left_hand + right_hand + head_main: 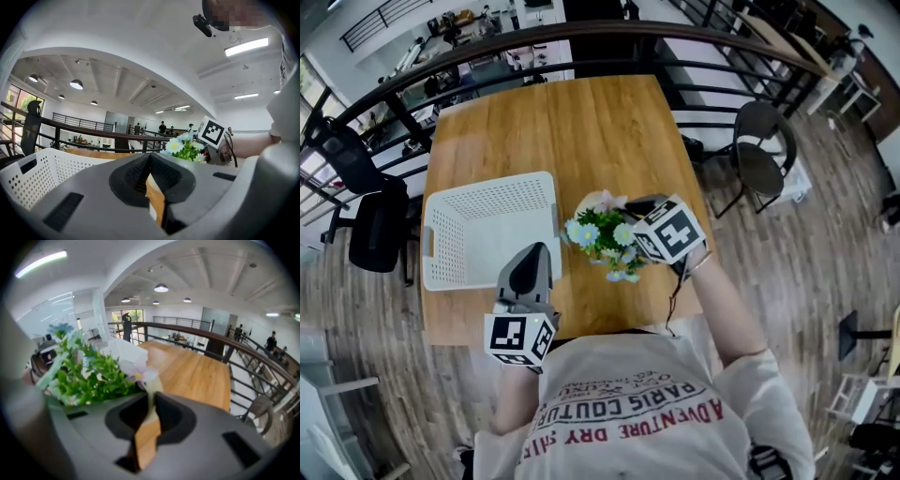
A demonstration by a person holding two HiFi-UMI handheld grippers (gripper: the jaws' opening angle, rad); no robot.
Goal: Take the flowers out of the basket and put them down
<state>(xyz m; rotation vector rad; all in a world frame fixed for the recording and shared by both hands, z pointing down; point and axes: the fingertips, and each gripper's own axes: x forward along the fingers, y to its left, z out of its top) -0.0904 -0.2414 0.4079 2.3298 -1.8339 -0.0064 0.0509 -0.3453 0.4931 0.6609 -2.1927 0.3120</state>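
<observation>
A bunch of flowers with green leaves and blue, white and pale pink blooms hangs over the wooden table, just right of the white perforated basket. My right gripper is shut on a pale stem of the bunch; in the right gripper view the stem runs between the pads and the flowers spread to the left. Whether the bunch touches the table cannot be told. At the basket's front right corner, my left gripper is shut with nothing in it. The basket is empty.
A black curved railing bounds the table's far side. A black office chair stands left of the table and a round dark chair to its right. Bare wood lies beyond the basket and flowers.
</observation>
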